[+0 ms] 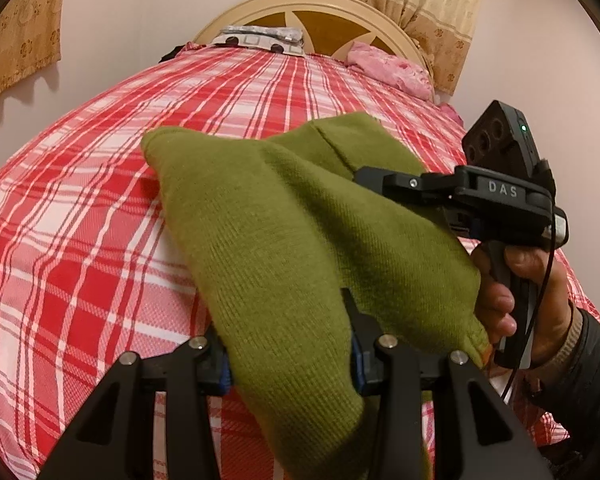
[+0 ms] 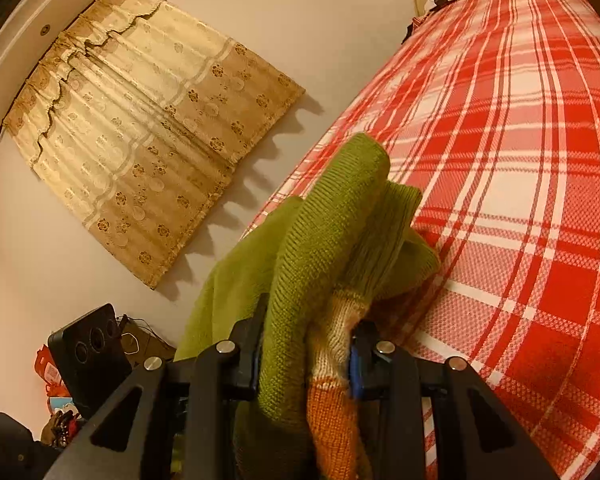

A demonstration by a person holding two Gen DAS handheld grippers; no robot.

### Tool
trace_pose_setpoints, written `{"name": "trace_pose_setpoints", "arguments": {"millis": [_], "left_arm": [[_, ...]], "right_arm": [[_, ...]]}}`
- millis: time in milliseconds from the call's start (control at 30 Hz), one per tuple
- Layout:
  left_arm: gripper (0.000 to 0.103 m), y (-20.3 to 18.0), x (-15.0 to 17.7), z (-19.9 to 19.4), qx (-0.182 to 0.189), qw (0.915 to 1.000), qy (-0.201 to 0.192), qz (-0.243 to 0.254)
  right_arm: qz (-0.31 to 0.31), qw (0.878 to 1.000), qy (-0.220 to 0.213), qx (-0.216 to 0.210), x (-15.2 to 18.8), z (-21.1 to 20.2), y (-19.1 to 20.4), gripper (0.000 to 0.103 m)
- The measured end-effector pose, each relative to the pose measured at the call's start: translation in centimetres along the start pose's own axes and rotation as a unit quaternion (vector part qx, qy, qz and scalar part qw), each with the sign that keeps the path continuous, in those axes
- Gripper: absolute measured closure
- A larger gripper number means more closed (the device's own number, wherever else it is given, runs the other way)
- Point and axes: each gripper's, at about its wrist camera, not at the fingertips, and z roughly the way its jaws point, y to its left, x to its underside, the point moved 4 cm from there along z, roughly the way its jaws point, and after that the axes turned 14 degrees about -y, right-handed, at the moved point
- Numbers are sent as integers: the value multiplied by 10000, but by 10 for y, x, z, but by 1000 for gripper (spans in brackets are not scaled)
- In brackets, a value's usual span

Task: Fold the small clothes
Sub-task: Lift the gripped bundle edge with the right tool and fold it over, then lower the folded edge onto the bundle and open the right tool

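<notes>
Green knit fills the bottom of my left wrist view: the left gripper [image 1: 292,360] has its jaws closed on a fold of the green sweater [image 1: 284,232], which hangs lifted above the bed [image 1: 80,208] with its red plaid cover. Across from it, the right gripper [image 1: 364,178] reaches into the cloth from the right, held in the operator's right hand [image 1: 516,292]; its tips are buried in the knit in this view. A pink cloth [image 1: 388,70] lies near the headboard [image 1: 320,12], well apart from the work.

From the right wrist view, the right gripper [image 2: 306,356] is clamped on a bunched edge where the green knit meets an orange and cream band [image 2: 332,364]. The sweater [image 2: 340,208] stands up in a crumpled peak between the jaws, beside the bed edge. A curtain [image 2: 140,128] hangs on the wall beyond.

Assessment: the garment is held at two points but is slack and doubled over. I judge the step is best done by drawing the two grips apart until the edge is taut, then lowering it flat on the bed before folding. Risk: layers pinched together may crease the fold.
</notes>
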Motion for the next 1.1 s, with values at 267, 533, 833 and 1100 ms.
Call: {"name": "trace_pose_setpoints", "arguments": {"millis": [267, 533, 833, 1100], "left_arm": [[58, 8, 11, 2, 97, 9999, -58, -66], [51, 10, 17, 0, 111, 9999, -87, -66], [47, 6, 13, -10, -29, 9999, -74, 122], [39, 8, 12, -17, -122, 9999, -11, 116]], "right_arm": [[65, 9999, 43, 136, 0, 9, -12, 70], [4, 9986, 159, 495, -1, 14, -21, 70], [-149, 9962, 233, 820, -1, 18, -25, 70], [-348, 9924, 318, 1136, 0, 13, -25, 61]]}}
